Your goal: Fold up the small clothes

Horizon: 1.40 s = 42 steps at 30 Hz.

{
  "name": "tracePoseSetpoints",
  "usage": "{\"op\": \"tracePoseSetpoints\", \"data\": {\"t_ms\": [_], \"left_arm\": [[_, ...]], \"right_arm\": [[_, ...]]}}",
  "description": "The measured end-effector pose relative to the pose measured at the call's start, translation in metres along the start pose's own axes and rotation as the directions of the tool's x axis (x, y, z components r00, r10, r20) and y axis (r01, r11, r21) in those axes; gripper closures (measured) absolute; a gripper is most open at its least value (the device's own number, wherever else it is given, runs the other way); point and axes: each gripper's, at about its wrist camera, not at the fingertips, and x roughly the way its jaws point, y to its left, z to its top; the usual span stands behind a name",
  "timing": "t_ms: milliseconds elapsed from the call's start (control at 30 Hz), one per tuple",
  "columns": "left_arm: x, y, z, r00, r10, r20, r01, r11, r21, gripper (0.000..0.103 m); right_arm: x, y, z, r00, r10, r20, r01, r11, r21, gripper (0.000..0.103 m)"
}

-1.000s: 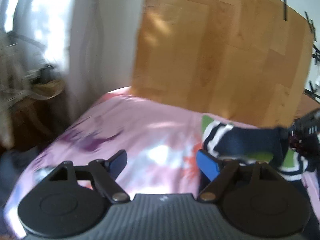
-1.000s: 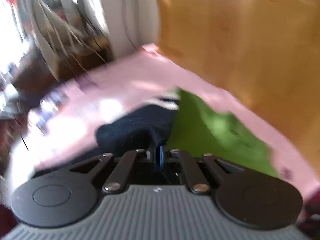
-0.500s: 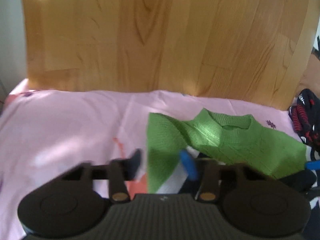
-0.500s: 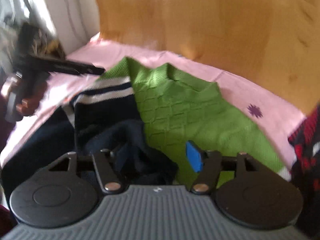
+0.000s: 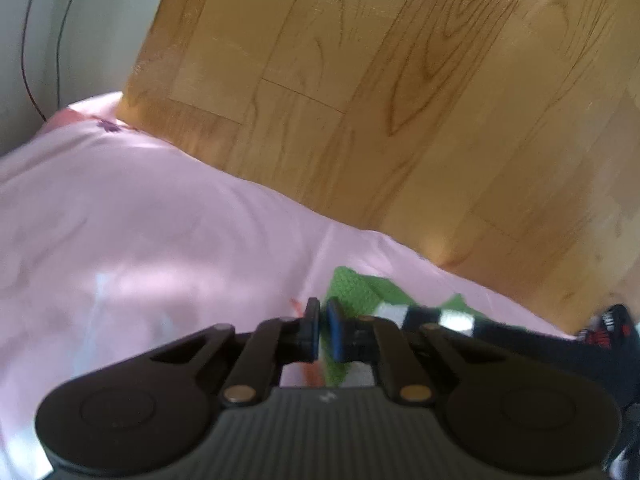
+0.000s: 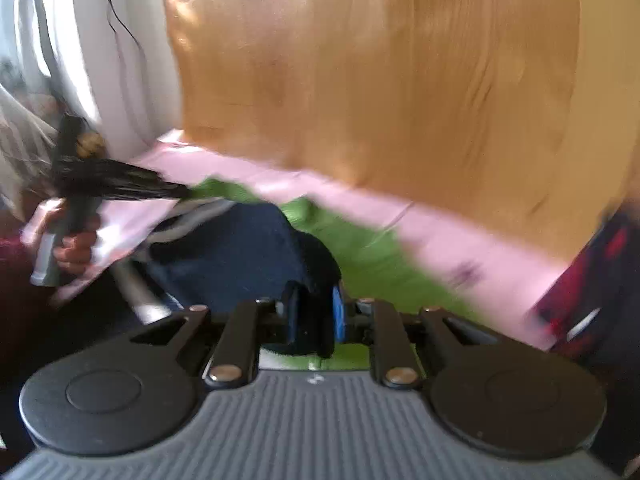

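Two grippers: right gripper [image 6: 316, 316] pinching dark knit sleeve [image 6: 316, 264].

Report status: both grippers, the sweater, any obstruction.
Left gripper just closed, nearly shut at green sweater edge. Right gripper just closed, clamped on navy fabric. Red-black garment lies alongside.

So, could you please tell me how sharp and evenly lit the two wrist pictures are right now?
Left wrist view: fairly sharp near the left gripper; the wooden headboard bends with fisheye curvature; a sunlit patch washes out the pink sheet. Right wrist view: motion blur smears the green sweater, the navy garment and the headboard, and the window side is overexposed.
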Motion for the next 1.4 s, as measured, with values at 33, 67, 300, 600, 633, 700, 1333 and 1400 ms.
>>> {"op": "tracePoseSetpoints", "data": {"t_ms": [33, 67, 300, 600, 633, 700, 1333, 1400], "left_arm": [[0.002, -0.001, -0.002, 0.999, 0.036, 0.007, -0.036, 0.999, 0.014, 0.100], [0.002, -0.003, -0.003, 0.996, 0.083, 0.020, -0.084, 0.996, 0.031, 0.100], [-0.004, 0.013, 0.005, 0.997, 0.068, 0.021, -0.068, 0.998, -0.011, 0.097], [-0.029, -0.027, -0.002, 0.997, -0.062, 0.048, 0.054, 0.988, 0.147, 0.097], [-0.028, -0.031, -0.005, 0.997, -0.069, 0.038, 0.062, 0.984, 0.169, 0.097], [-0.023, -0.038, -0.008, 0.997, -0.071, 0.014, 0.066, 0.978, 0.199, 0.097], [0.004, -0.078, -0.037, 0.988, 0.148, 0.031, -0.145, 0.868, 0.475, 0.094], [0.004, -0.079, -0.037, 0.988, 0.152, 0.034, -0.149, 0.863, 0.482, 0.094]], "right_arm": [[0.005, -0.001, 0.004, 0.998, -0.044, -0.040, 0.042, 0.998, -0.039, 0.076], [0.014, -0.003, 0.005, 0.990, -0.109, -0.084, 0.104, 0.993, -0.064, 0.067], [0.036, -0.031, -0.027, 0.961, -0.201, -0.191, 0.214, 0.975, 0.053, 0.041], [0.045, -0.070, -0.044, 0.989, -0.062, -0.137, 0.119, 0.877, 0.465, 0.093], [0.044, -0.069, -0.048, 0.990, -0.053, -0.132, 0.111, 0.868, 0.485, 0.095], [0.032, -0.058, -0.048, 0.988, -0.115, -0.100, 0.147, 0.888, 0.435, 0.099], [0.021, -0.073, -0.077, 0.995, -0.101, -0.021, 0.089, 0.736, 0.672, 0.052], [0.025, -0.058, -0.072, 0.989, -0.144, -0.035, 0.136, 0.784, 0.606, 0.099]]}}
